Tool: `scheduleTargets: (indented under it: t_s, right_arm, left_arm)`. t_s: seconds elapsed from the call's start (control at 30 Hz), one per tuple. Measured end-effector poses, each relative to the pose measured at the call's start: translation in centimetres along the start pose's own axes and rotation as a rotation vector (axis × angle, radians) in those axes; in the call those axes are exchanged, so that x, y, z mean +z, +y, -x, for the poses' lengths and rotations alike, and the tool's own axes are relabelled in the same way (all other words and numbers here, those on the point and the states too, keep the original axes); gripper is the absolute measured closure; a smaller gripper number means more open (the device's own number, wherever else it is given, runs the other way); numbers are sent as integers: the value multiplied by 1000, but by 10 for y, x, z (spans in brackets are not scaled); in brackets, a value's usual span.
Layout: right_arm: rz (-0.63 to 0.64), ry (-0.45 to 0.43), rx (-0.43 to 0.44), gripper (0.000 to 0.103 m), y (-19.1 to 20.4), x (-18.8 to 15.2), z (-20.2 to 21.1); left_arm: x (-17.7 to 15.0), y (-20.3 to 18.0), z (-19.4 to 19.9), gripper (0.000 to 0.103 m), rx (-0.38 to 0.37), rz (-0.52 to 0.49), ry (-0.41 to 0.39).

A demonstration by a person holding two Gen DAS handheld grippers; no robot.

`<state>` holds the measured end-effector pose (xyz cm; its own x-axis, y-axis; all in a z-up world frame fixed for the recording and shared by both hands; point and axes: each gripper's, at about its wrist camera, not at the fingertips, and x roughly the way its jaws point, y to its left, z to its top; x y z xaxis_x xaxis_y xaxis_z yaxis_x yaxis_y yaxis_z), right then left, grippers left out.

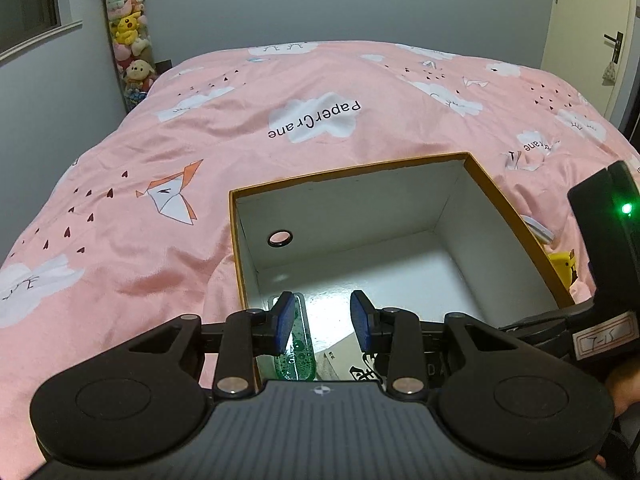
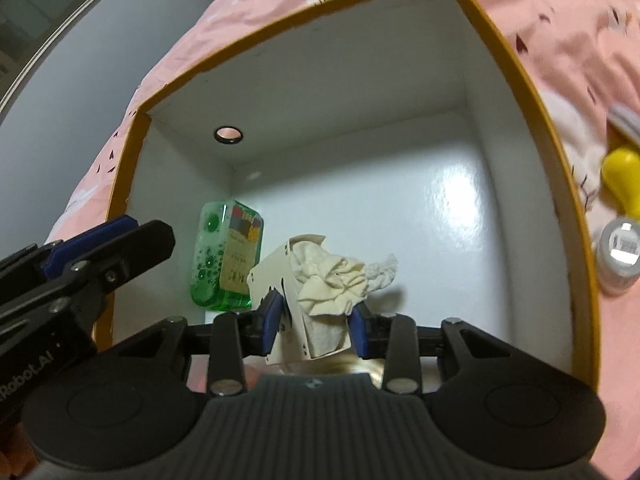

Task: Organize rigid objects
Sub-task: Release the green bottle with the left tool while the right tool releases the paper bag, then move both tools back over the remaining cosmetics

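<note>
An open cardboard box (image 1: pixel 516 224) with white inside walls sits on the pink bed; it also shows in the right wrist view (image 2: pixel 532 92). A green clear bottle (image 2: pixel 224 256) lies in its near left corner, also seen in the left wrist view (image 1: pixel 298 356). My right gripper (image 2: pixel 316 320) is shut on a white paper carton stuffed with crumpled tissue (image 2: pixel 320 284), held inside the box. My left gripper (image 1: pixel 322 320) is open and empty above the box's near left part; its fingers (image 2: pixel 120 240) show at the left of the right wrist view.
A yellow toy (image 2: pixel 624 180) and a small white round jar (image 2: pixel 618 252) lie on the pink quilt (image 1: pixel 160 140) right of the box. The yellow toy also shows in the left wrist view (image 1: pixel 564 264). A column of plush toys (image 1: pixel 128 32) stands by the wall.
</note>
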<state>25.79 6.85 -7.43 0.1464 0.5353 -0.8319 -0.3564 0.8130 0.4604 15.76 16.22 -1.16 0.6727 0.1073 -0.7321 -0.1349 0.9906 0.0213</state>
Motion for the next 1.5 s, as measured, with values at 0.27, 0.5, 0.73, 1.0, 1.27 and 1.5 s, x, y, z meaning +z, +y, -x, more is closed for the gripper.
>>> scheduleTargets:
  t_s: [0.27, 0.5, 0.73, 1.0, 1.27, 1.5]
  right_arm:
    - [76, 3, -50, 62, 10, -13, -2]
    - [195, -64, -92, 62, 18, -23, 23]
    - [259, -161, -38, 63, 18, -33, 69]
    - [320, -318, -94, 63, -10, -54, 135]
    - [277, -411, -165, 62, -72, -73, 176]
    - [210, -377, -258, 73, -132, -80, 170]
  left_arm:
    - [-2, -7, 0, 63, -5, -15, 10]
    - [-3, -14, 5, 63, -7, -34, 1]
    - [-1, -24, 17, 63, -79, -18, -21]
    - [11, -57, 34, 63, -197, -54, -58]
    - [18, -125, 28, 63, -331, -300, -55]
    - [15, -180, -6, 48, -381, -539, 16]
